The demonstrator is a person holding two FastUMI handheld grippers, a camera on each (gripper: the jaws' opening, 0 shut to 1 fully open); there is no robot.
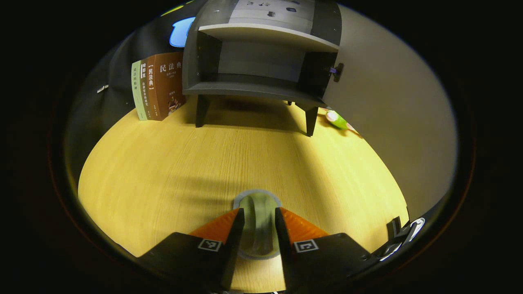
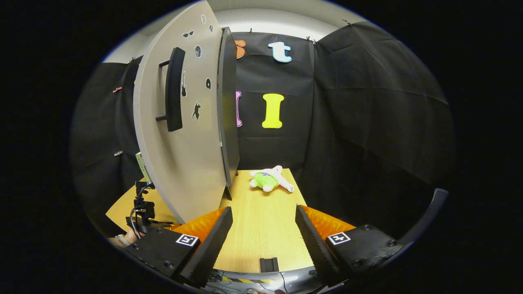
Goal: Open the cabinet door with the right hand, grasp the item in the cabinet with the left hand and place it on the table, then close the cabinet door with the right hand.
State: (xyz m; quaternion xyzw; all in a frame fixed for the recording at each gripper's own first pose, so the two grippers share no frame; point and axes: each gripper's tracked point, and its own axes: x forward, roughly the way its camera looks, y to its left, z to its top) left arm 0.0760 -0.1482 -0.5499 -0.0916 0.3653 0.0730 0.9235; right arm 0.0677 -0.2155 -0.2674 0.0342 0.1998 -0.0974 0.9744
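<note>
Left gripper view: left gripper (image 1: 259, 222) clasps a pale-green, grey-rimmed oval item (image 1: 258, 204); right gripper (image 2: 263, 228) gapes.

Left gripper view faces the open cabinet (image 1: 261, 61); right flanks its door (image 2: 179, 122).

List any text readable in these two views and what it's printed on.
"民法典": brown book, on the cover and again on the spine.
"论法的精神": pale green book, on the spine.
Dark spine between them: too blurred to read.
Stickers on the cabinet door: pictures, no words.
</note>
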